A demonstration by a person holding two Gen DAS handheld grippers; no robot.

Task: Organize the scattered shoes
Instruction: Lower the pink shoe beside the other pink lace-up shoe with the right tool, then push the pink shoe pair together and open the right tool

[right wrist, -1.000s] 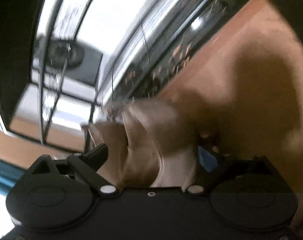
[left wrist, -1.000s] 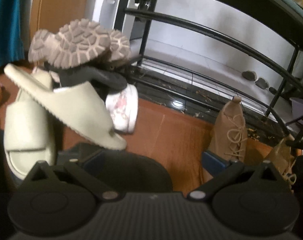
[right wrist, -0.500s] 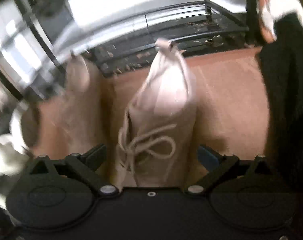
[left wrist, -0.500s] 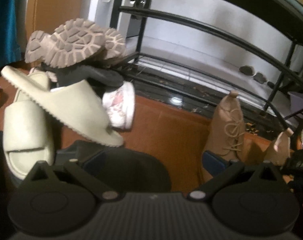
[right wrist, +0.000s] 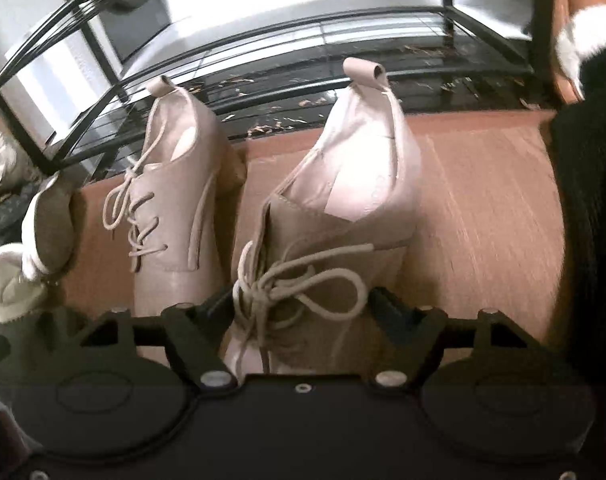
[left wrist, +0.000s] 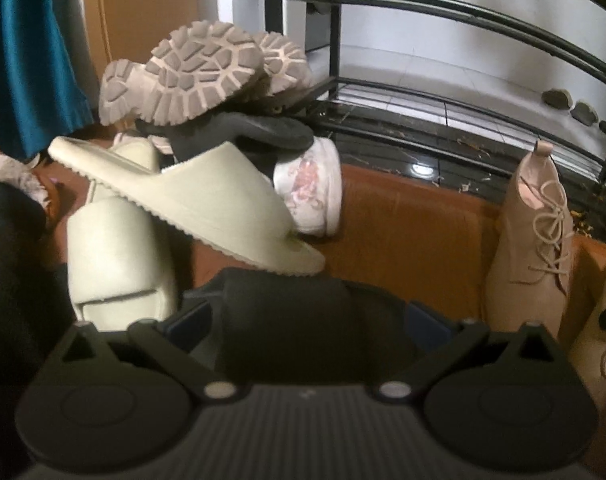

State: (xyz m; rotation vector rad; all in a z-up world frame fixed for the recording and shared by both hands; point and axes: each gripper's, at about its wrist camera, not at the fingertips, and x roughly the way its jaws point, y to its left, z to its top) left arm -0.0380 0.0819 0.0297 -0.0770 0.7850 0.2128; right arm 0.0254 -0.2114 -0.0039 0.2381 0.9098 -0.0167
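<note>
The right hand-held gripper [right wrist: 303, 300] is positioned over the laced front of a pale pink lace-up ankle boot with a heel pull tab [right wrist: 335, 208]. Its jaws are closing, with the boot between them; the dark fingers [right wrist: 387, 300] flank the bow of the laces, and firm contact by the pads cannot be confirmed. This is judged to be the start of a grasp for lifting the boot.

The boot is standing upright on the orange-brown wooden floor [right wrist: 483, 200], just in front of the black metal wire shoe rack [right wrist: 263, 92]. A second, matching pale pink lace-up boot [right wrist: 171, 200] is standing just beside it, on its left in the right wrist view. The two are set side by side as a pair, probably so that they can be transferred to the rack together.

The left hand-held gripper [left wrist: 303, 312] is held low over the floor. A dark rounded object [left wrist: 287, 312] is seen between its fingers; whether it is gripped cannot be told.

Ahead of it, a heap of unsorted footwear is lying near the rack's left end:
- two cream foam slide sandals [left wrist: 191, 208], one resting across the other;
- a white flower-printed slipper [left wrist: 311, 192];
- a dark flat slipper [left wrist: 263, 132];
- chunky lug-soled shoes [left wrist: 203, 72], soles up, on top.

The heap is judged to be still awaiting sorting. The lower shelf of the rack is seen bare.
</note>
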